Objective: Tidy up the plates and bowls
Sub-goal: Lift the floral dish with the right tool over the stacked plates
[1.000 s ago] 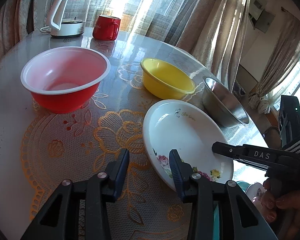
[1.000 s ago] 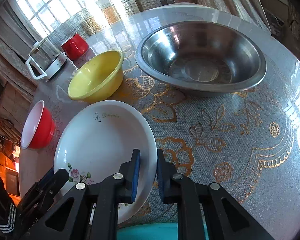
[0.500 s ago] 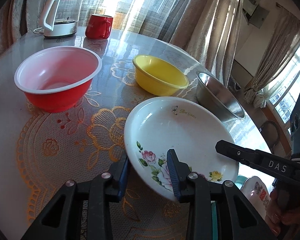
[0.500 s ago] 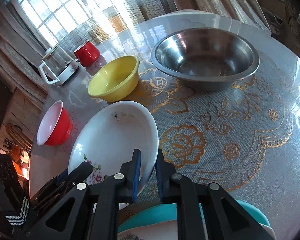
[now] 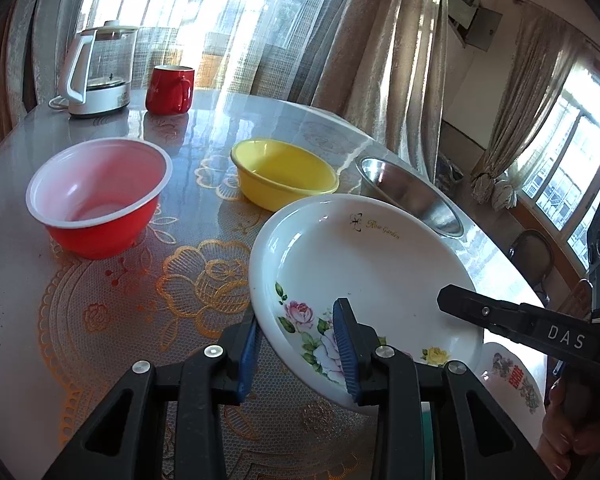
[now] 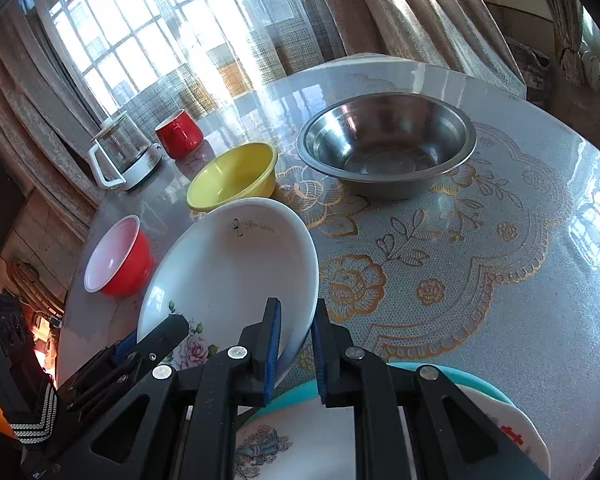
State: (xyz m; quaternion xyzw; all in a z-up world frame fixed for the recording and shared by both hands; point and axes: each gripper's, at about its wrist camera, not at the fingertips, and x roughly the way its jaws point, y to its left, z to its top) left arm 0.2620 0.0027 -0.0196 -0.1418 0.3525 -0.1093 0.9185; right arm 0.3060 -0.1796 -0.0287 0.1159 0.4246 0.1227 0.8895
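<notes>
A white plate with painted roses (image 5: pixel 360 264) (image 6: pixel 236 272) hangs tilted above the table, gripped from two sides. My left gripper (image 5: pixel 296 344) is shut on its near left rim, one pad under the plate and one on the flowers. My right gripper (image 6: pixel 296 344) is shut on the opposite rim. Below it, at the table's near edge, lies a stack with a teal plate (image 6: pixel 460 376) and a patterned plate (image 6: pixel 300 440) on top. Behind the held plate stand a red bowl (image 5: pixel 96 200), a yellow bowl (image 5: pixel 284 176) and a steel bowl (image 6: pixel 384 144).
A glass kettle (image 5: pixel 98 72) and a red mug (image 5: pixel 170 90) stand at the table's far side by the curtains. The round table (image 6: pixel 500 280) has a gold-patterned cover. A chair (image 5: pixel 532 256) stands beyond the table's right edge.
The flowered plate has come up off the table and back toward me, over the stacked plates. The left gripper's jaws have closed on its rim. The right gripper kept its grip.
</notes>
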